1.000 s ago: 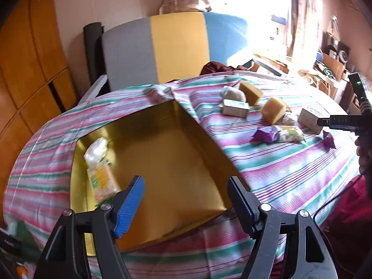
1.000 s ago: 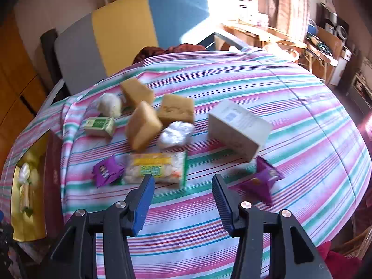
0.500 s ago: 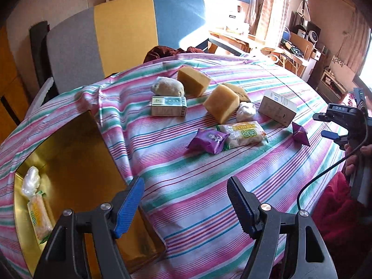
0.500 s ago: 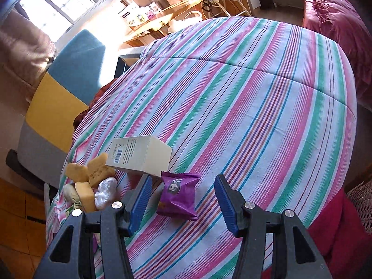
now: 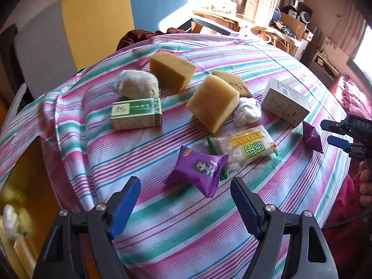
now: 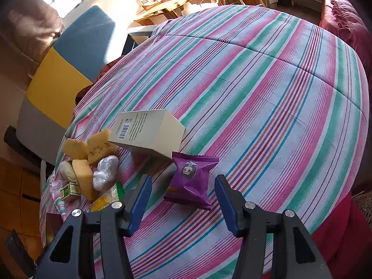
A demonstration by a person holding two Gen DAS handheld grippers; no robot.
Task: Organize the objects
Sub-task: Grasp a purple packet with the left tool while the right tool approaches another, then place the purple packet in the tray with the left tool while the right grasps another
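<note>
Left wrist view: the left gripper [image 5: 184, 196] hangs over the striped cloth [image 5: 186, 227], its jaws opening wide with nothing pressed between them; a purple packet [image 5: 197, 171] lies just ahead of the blue pads, untouched. Taking the white box [image 5: 284, 103] as the landmark, the things on the cloth count out thus: three yellow sponge blocks, the nearest [image 5: 212, 103] left of the box, a flatter one [image 5: 232, 82] behind that, the third [image 5: 172, 71] farther left. One clear crumpled wrap [image 5: 247, 111] lies between the nearest block and the box. One clear bag with a yellow label [image 5: 245, 150] lies in front of the box, touching the purple packet. One green carton [image 5: 137, 114] and one rolled whitish cloth bundle [image 5: 136, 84] lie well left of the box. A second purple packet [image 5: 312, 137] sits just beside the box's near right corner, and the right gripper [image 5: 337, 132] reaches toward it from the right edge. Far left of the box, a yellow tray [image 5: 34, 186] holds pale packets, too blurred to count.

Right wrist view: the right gripper [image 6: 183, 200] stands partly open, its jaws on either side of that one purple packet [image 6: 191, 180] without pressing it. The white box [image 6: 148, 134] is just behind the packet; the three sponges, wrap, bundle and carton cluster to the box's left.
</note>
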